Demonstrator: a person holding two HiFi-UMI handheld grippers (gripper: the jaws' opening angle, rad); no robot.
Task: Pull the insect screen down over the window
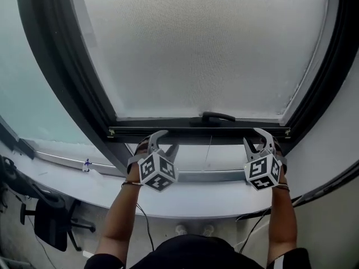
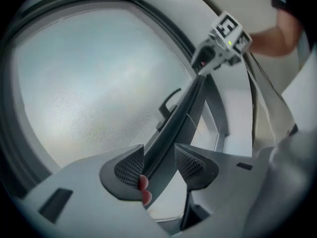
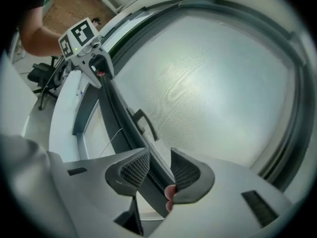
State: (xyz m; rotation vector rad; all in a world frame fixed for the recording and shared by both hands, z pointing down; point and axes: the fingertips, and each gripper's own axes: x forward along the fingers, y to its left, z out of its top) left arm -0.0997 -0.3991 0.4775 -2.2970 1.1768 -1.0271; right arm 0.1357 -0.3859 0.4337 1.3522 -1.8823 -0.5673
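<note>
Mesh of the insect screen (image 1: 202, 43) is covering nearly the whole window (image 1: 317, 83). Its bottom bar (image 1: 196, 132) is sitting low, near the sill (image 1: 185, 202), and a narrow uncovered strip is showing beneath it.

The left hand-held gripper (image 1: 164, 141) is gripping the bar near its left end, and the right hand-held gripper (image 1: 259, 140) is gripping it near its right end. In the left gripper view the bar is running straight between the ribbed pads (image 2: 128, 166). The right gripper view is showing the same between its own pads (image 3: 134, 170). Both sets of jaws are standing at a middling width, closed onto the bar rather than spread wide. The handle (image 1: 217, 116) at the middle of the bar is sitting between the two hand-held grippers, untouched. A thin cord (image 1: 208, 150) is hanging below the bar.

Judging by the small gap left, the closing stretch of the pull is in hand. The next move is calling for both hand-held grippers to draw down together at the same pace. That is keeping the bar level so it is not skewing in the side tracks. Grip should be holding firm until the bar is seating against the lower frame, since a sprung screen may be trying to run back up.

No containers are showing in any view.
</note>
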